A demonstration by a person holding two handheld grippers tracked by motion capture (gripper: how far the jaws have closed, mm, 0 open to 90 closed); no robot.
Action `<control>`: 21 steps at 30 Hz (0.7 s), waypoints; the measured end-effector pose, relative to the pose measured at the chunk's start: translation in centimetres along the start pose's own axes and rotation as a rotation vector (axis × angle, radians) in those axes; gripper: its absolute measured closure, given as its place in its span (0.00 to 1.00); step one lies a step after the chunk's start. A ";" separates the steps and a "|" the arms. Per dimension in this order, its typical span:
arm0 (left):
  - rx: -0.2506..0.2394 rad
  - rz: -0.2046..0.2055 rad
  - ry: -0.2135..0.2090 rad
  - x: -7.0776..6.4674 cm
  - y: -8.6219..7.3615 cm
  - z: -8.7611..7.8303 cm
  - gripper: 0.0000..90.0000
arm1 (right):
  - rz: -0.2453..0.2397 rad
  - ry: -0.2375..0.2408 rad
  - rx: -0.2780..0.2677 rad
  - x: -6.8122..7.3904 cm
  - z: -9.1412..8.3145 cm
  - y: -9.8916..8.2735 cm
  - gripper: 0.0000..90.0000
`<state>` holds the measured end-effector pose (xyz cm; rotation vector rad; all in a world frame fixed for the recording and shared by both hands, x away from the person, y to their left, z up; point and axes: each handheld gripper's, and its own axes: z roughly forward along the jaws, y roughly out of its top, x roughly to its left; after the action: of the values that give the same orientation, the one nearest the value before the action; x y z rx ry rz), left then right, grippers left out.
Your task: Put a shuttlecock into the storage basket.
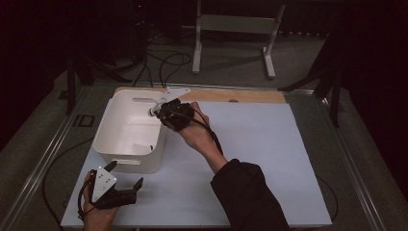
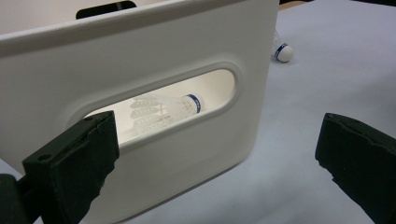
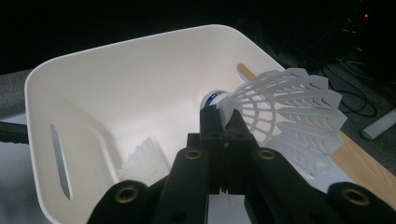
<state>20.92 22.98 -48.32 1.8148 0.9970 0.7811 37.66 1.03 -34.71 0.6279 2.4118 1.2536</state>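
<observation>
Right gripper view: the jaws of the right gripper (image 3: 223,122) are seen pressed together on the skirt of a white shuttlecock (image 3: 280,107), just behind its cork, and the shuttlecock is held above the open white bin (image 3: 107,84), near its far rim. The step in hand is judged to be the drop into the bin. It would be done well if the shuttlecock were carried further inside the rim and lowered before the jaws are parted, since so light a thing is easily deflected or bounced out. The grip should be kept gentle, because the lattice skirt is thin, springy plastic and can be crushed.

Another shuttlecock (image 3: 142,161) is seen lying on the bin floor; in the left gripper view it (image 2: 163,109) shows through the handle slot, its cork ringed in blue. A third (image 2: 282,50) lies on the worktop (image 2: 322,88) just past the bin's corner.

In the high view the left gripper (image 1: 126,183) rests near the front of the worktop, just before the bin, its padded black jaws apart and empty. The bin is smooth, glossy moulded plastic with rounded corners and oval slots; the worktop is covered by a matt pale-blue sheet, with a wooden strip (image 1: 250,95) along the far edge.
</observation>
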 end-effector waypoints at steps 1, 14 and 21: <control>0.000 0.001 0.000 0.0 0.0 0.0 0.00 | 0.001 0.002 0.000 0.0 0.0 0.1 0.99; -0.001 0.002 0.000 0.0 0.0 0.0 0.00 | -0.066 0.061 -0.013 0.9 0.8 0.7 0.58; 0.000 0.002 0.000 0.0 0.0 0.0 0.00 | -0.046 0.015 0.030 0.6 0.9 0.6 0.34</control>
<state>20.88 22.98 -48.31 1.8162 0.9948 0.7821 37.76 2.25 -34.80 0.5693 2.4471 1.2104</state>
